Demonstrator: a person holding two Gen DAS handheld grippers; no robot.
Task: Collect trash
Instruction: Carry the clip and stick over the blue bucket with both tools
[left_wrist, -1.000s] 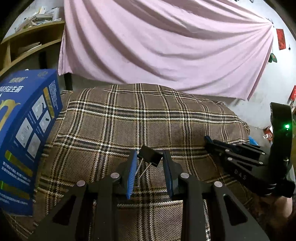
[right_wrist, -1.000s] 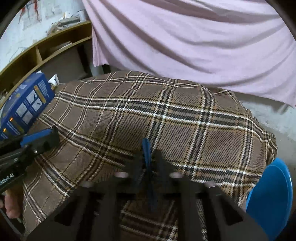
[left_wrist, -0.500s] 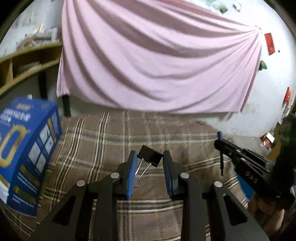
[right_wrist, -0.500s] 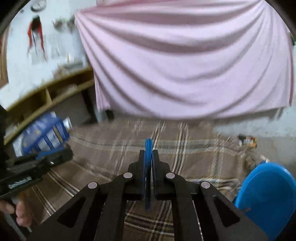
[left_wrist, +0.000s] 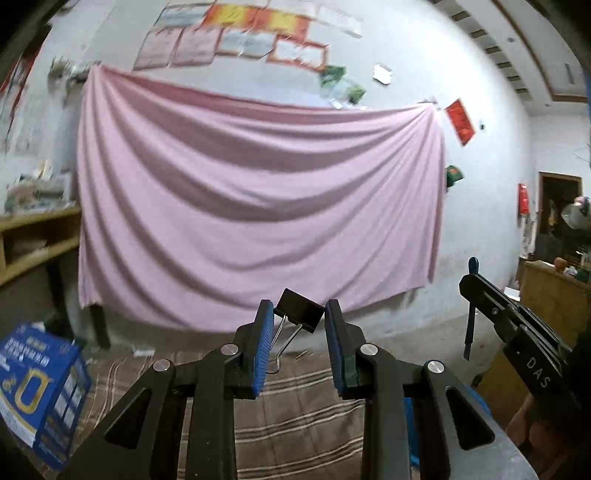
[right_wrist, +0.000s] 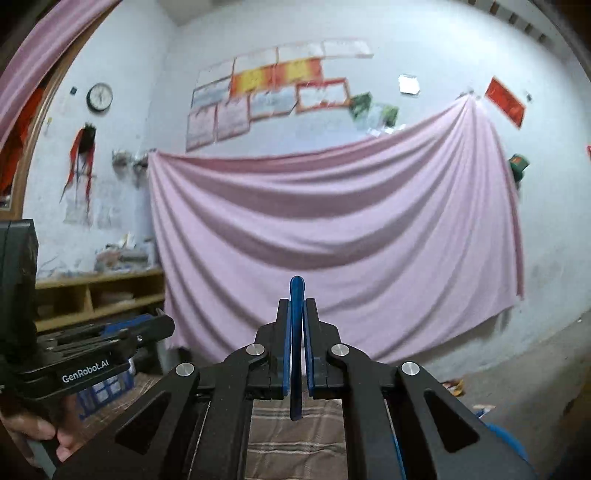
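While the left tool (left_wrist: 298, 332) pinches a black binder clip (left_wrist: 300, 315), the right tool (right_wrist: 296, 332) is clamped on a thin blue stick (right_wrist: 296, 332).

A black binder clip (left_wrist: 300, 310) is held up in the air between two blue pads. It is tilted, with its black body at the top, touching the pad on the right. Its two thin silver wire handles hang down and to the left, against the other pad. The brown checked cloth is seen well below it.

A thin dark blue stick (right_wrist: 296, 332) is held upright, pinched tight between another pair of blue pads. Its rounded top pokes out above the pads, and its lower end hangs out below them. In the left wrist view the same stick (left_wrist: 470, 314) is seen off to the right, standing nearly straight up and down.
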